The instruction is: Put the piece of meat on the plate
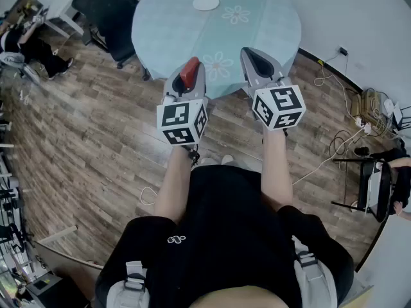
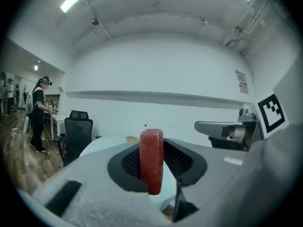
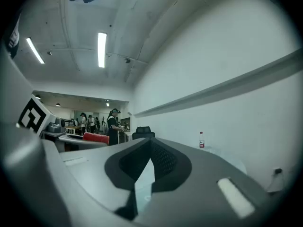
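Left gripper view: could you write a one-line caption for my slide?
Left claw shut on an upright red piece of meat, with a round table and black office chair beyond.

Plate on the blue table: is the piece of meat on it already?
No, the white plate lies bare on the table, while the red piece of meat is clamped between the left gripper's jaws.

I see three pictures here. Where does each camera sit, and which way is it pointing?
Head view: on the person's head, looking steeply down at the floor and table; shows torso, forearms, left gripper and right gripper.
Left gripper view: on the left gripper, looking along its jaws, shut on the piece of meat, toward the table.
Right gripper view: on the right gripper, looking along its empty jaws toward a wall and bottle.
Shared: each gripper view catches the other gripper.
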### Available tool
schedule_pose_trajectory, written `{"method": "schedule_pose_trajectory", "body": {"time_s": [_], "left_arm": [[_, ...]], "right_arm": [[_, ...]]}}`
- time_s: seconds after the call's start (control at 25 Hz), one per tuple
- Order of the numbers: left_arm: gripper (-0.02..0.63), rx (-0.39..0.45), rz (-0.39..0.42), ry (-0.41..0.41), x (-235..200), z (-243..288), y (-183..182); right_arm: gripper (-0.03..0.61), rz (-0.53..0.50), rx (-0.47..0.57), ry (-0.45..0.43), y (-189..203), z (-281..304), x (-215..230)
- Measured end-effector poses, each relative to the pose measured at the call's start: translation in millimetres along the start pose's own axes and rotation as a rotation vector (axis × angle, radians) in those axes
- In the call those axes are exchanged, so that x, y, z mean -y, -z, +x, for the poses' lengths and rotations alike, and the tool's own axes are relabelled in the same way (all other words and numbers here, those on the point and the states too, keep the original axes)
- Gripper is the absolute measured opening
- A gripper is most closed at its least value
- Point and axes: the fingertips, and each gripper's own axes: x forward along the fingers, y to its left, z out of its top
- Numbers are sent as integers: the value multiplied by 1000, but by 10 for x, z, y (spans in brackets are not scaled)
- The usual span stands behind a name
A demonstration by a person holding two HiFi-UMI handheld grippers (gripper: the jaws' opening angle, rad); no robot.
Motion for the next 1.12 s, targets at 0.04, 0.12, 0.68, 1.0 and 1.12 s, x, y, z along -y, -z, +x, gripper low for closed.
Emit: {"method": "schedule_pose_trajectory", "body": {"time_s": [0.04,0.12,0.68,1.0,1.12], "left_arm": [[87,-1,0,-10,-5,1,3],[87,-2,-3,-27,-16,2,12],[88,18,18,-86,-31,86,-54],[88,25,43,-102,-106,204,-154],[89,34,51,-88,-135,360,-199]], "right_arm": [[9,23,11,-7,-1,0,10],[9,66,25,-13,13,-3,44],[11,143,77,38,-49,19,443],[9,128,80,44,-16,122,562],[10,96,87,87,-69,155,753]]}}
